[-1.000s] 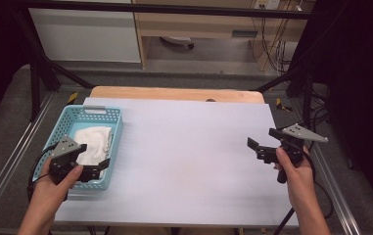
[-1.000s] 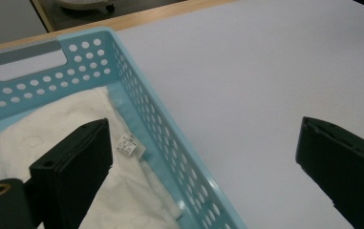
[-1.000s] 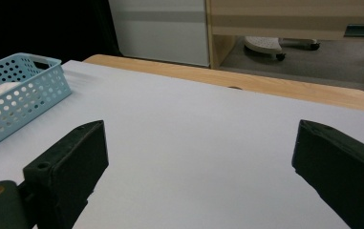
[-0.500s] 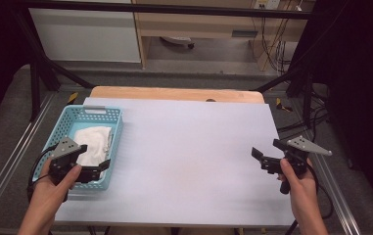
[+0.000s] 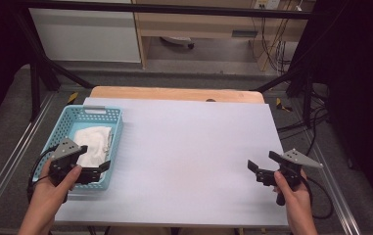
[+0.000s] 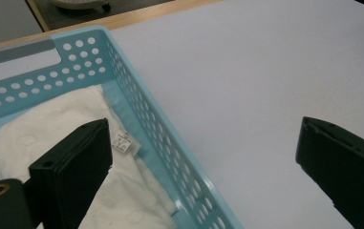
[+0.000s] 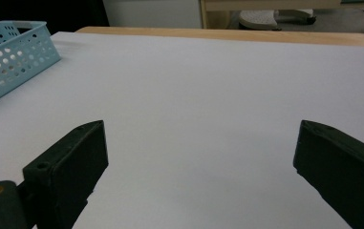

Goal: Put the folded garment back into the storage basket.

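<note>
Since a second earlier, my right gripper (image 5: pixel 253 169) had dropped toward the near table (image 5: pixel 189 147) edge, jaws spread, empty. My left gripper (image 5: pixel 103 169) hung released over the basket (image 5: pixel 96 111) rim; the white cloth (image 6: pixel 41 129) lay inside, not yet grasped—everything was left.
</note>
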Tool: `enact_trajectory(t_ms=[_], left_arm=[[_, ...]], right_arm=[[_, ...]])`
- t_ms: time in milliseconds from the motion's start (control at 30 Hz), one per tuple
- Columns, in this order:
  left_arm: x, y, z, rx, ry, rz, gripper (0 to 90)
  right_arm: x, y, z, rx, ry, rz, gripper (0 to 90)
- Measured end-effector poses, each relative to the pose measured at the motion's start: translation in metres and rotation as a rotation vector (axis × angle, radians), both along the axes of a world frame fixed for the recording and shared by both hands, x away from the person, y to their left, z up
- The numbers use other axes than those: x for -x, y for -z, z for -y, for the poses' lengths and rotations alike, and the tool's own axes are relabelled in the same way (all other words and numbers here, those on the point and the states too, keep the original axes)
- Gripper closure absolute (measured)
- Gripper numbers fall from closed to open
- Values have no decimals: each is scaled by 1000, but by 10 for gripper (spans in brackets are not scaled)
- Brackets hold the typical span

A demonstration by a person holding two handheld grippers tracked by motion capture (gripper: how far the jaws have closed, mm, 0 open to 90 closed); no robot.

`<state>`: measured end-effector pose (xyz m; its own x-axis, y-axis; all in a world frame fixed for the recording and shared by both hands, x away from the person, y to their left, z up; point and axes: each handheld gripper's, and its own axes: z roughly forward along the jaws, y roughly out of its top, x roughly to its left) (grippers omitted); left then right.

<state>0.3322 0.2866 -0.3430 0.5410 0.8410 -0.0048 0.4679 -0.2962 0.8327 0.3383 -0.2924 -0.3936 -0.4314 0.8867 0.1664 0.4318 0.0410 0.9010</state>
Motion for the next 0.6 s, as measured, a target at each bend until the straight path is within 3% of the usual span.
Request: enact_trajectory(t_ms=[600], left_arm=[[5, 10, 1, 27, 9, 2, 51]], right_arm=[[10, 29, -16, 18, -43, -46, 52]])
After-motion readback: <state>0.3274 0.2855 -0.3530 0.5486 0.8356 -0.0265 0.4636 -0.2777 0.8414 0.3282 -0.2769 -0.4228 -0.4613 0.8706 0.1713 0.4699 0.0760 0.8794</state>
